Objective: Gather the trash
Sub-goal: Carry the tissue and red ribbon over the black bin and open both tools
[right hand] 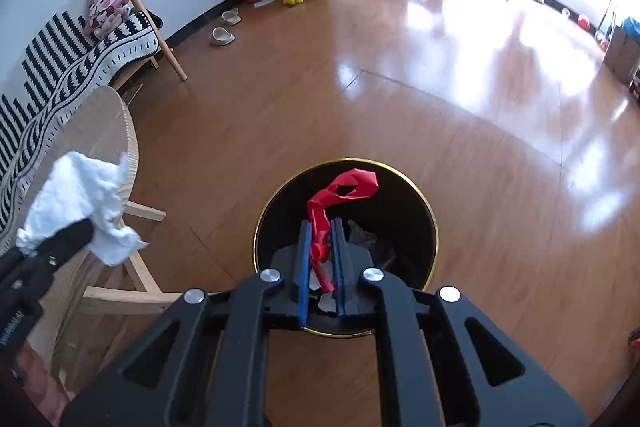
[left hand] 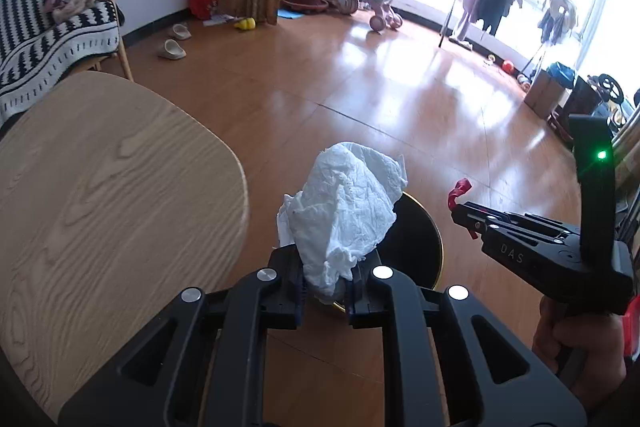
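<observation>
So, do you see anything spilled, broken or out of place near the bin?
Nothing looks spilled or broken. The left gripper holds a crumpled tissue and the right gripper holds a red balloon scrap, both above the black bin. The floor around it shows no litter.

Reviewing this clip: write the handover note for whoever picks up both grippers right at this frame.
Left gripper: shut on the crumpled white tissue, held near the rim of the black trash bin, beside the wooden table.
Right gripper: shut on a red deflated balloon, directly above the bin opening.
Done: both pieces picked up; some trash already lies in the bin.
Left: release the balloon into the bin, then bring the tissue over the opening and drop it.
</observation>
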